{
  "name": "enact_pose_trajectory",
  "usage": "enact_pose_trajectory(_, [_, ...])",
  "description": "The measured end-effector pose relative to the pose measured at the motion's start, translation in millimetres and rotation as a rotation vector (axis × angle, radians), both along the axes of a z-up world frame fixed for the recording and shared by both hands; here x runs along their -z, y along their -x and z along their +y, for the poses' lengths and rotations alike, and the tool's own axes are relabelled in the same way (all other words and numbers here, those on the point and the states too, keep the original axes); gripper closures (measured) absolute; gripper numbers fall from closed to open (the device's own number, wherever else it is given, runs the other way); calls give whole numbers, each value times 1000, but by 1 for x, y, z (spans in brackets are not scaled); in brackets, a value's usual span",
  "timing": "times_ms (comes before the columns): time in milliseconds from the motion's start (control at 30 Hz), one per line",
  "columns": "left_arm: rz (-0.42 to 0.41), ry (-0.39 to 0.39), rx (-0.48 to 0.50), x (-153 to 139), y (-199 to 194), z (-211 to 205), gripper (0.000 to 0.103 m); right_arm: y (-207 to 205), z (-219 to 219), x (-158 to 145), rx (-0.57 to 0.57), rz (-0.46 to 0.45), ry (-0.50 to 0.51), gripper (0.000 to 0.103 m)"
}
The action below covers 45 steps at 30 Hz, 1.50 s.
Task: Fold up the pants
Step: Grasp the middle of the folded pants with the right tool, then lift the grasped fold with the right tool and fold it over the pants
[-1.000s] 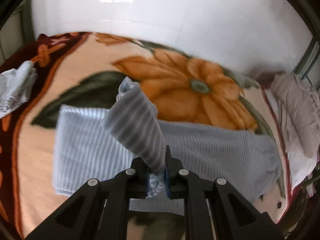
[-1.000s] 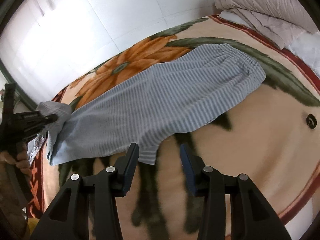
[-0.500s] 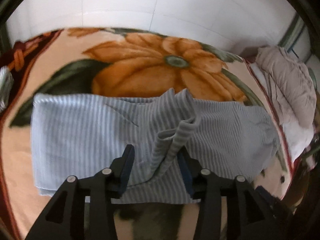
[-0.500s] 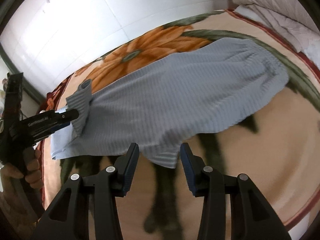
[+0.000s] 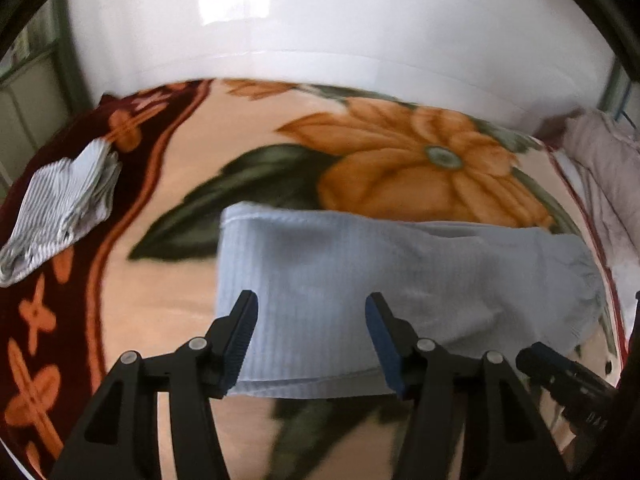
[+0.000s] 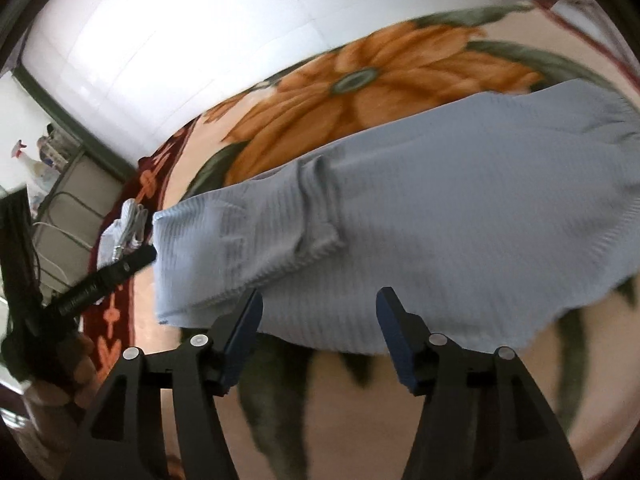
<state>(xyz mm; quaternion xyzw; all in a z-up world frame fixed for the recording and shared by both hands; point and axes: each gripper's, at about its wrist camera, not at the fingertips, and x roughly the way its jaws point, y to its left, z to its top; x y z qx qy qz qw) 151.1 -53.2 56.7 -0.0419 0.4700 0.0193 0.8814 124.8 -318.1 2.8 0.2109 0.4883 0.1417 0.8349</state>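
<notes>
A: On the bed, at the left end of the scene, where does the left claw stand relative to the pants?

B: It hangs above the near edge of the folded left end. Its jaws have just been opening and now stand wide; cloth lies below the gap, but neither pad presses on it. Nothing is held.

A: How do the pants lie?

B: They lie flat on the floral blanket, long axis running left to right across both views. The left end is doubled over; the flap rests on the body of the garment. The waistband is at the far right.

A: And the right claw?

B: It is over the near edge, around mid-length, right of the flap. Its jaws have also just been opening and stand wide, gripping nothing.

A: Which claw is nearer each end?

B: In my judgement, the left claw serves the folded end; the right claw is nearer the waistband, so a further fold probably means carrying one end along the long axis.
</notes>
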Motion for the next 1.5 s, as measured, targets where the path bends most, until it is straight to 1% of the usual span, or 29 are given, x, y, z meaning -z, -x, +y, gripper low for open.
enact_pose_trajectory(33, [4, 3, -11, 3, 0, 4, 44, -5, 5, 2, -7, 7, -1, 42])
enact_pose_trajectory(200, [38, 35, -39, 22, -2, 20, 44, -27, 21, 10, -3, 20, 59, 42])
enact_pose_trajectory(267, [54, 26, -45, 30, -3, 22, 44, -33, 24, 16, 5, 37, 53, 42])
enact_pose_trajectory(300, [61, 25, -51, 32, -3, 22, 44, -39, 26, 22, 14, 51, 30, 42])
enact_pose_trajectory(333, [71, 29, -58, 35, -4, 23, 44, -39, 26, 22, 14, 51, 30, 42])
enact_pose_trajectory(400, [89, 61, -66, 40, -6, 26, 44, -41, 28, 26, 30, 57, 8, 42])
enact_pose_trajectory(467, [92, 78, -71, 41, -6, 28, 44, -42, 32, 26, 40, 40, -8, 42])
enact_pose_trajectory(533, [87, 76, -70, 40, -6, 28, 44, -41, 36, 23, 39, 5, -20, 43])
enact_pose_trajectory(600, [82, 77, -74, 39, -6, 29, 44, -41, 40, 20, 38, -13, -15, 43])
enact_pose_trajectory(633, [81, 80, -79, 39, -6, 31, 44, -42, 43, 20, 41, -20, -2, 44])
enact_pose_trajectory(667, [80, 83, -82, 39, -6, 31, 44, -44, 45, 21, 41, -18, 8, 54])
enact_pose_trajectory(700, [79, 86, -84, 39, -6, 32, 44, -46, 46, 22, 43, -11, 24, 61])
enact_pose_trajectory(733, [77, 86, -85, 38, -6, 33, 44, -49, 47, 23, 52, 0, 57, 72])
enact_pose_trajectory(767, [70, 80, -85, 37, -5, 33, 44, -51, 47, 24, 55, 6, 77, 79])
enact_pose_trajectory(800, [63, 74, -85, 36, -5, 33, 44, -54, 47, 24, 57, 9, 84, 83])
enact_pose_trajectory(833, [52, 65, -80, 33, -4, 32, 44, -55, 44, 24, 61, 10, 80, 92])
enact_pose_trajectory(867, [43, 61, -75, 31, -3, 32, 44, -55, 41, 22, 66, 5, 72, 93])
enact_pose_trajectory(933, [18, 39, -68, 25, 1, 31, 44, -52, 35, 13, 70, -21, 40, 94])
enact_pose_trajectory(1000, [-9, 14, -60, 17, 4, 30, 44, -47, 30, -3, 70, -68, 38, 94])
enact_pose_trajectory(1067, [-28, 7, -63, 9, 7, 30, 44, -44, 27, -18, 68, -99, 39, 94])
enact_pose_trajectory(1200, [-38, 19, -73, -1, 8, 33, 44, -40, 18, -50, 57, -157, 65, 94])
enact_pose_trajectory(1300, [-43, 21, -74, -7, 10, 33, 44, -38, 6, -74, 65, -207, 108, 94])
enact_pose_trajectory(1500, [-40, 13, -48, -11, 13, 21, 44, -38, -33, -110, 100, -267, 154, 94])
